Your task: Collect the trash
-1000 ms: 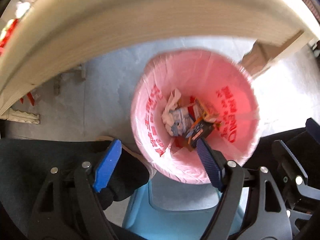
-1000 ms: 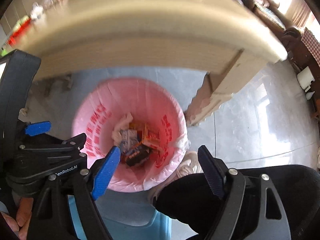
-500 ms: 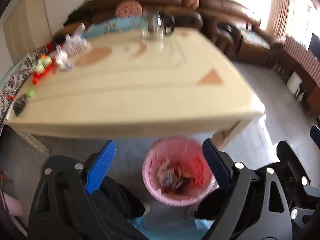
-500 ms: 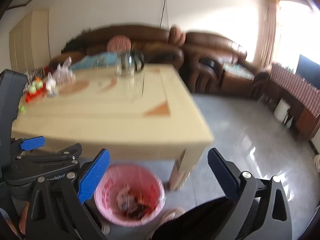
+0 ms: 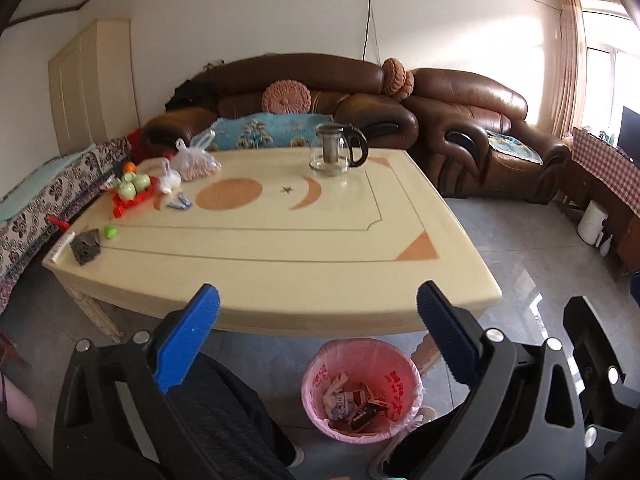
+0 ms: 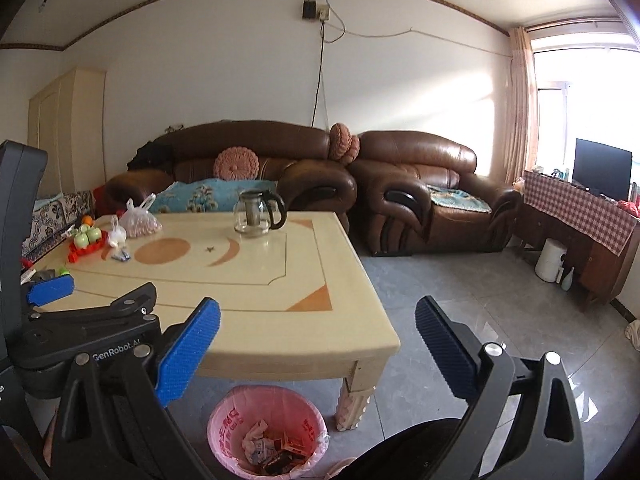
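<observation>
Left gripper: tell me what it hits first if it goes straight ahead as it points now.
Probably the table: the open left gripper aims at its near edge, above the pink-lined trash bin. Depth is unclear.

Brown leather sofas [image 6: 304, 176] (sunlit) behind cream table [image 6: 248, 280], grey floor [image 6: 460, 304].

Both views were lit brightly by daylight from the window [image 6: 584, 92] on the right, which was blown out to white and cast a warm patch on the wall [image 6: 440, 80]. Glare was reflected off the floor [image 6: 496, 332]. Straight lines were bent strongly toward the dark, vignetted corners, and focus was held sharp throughout.
</observation>
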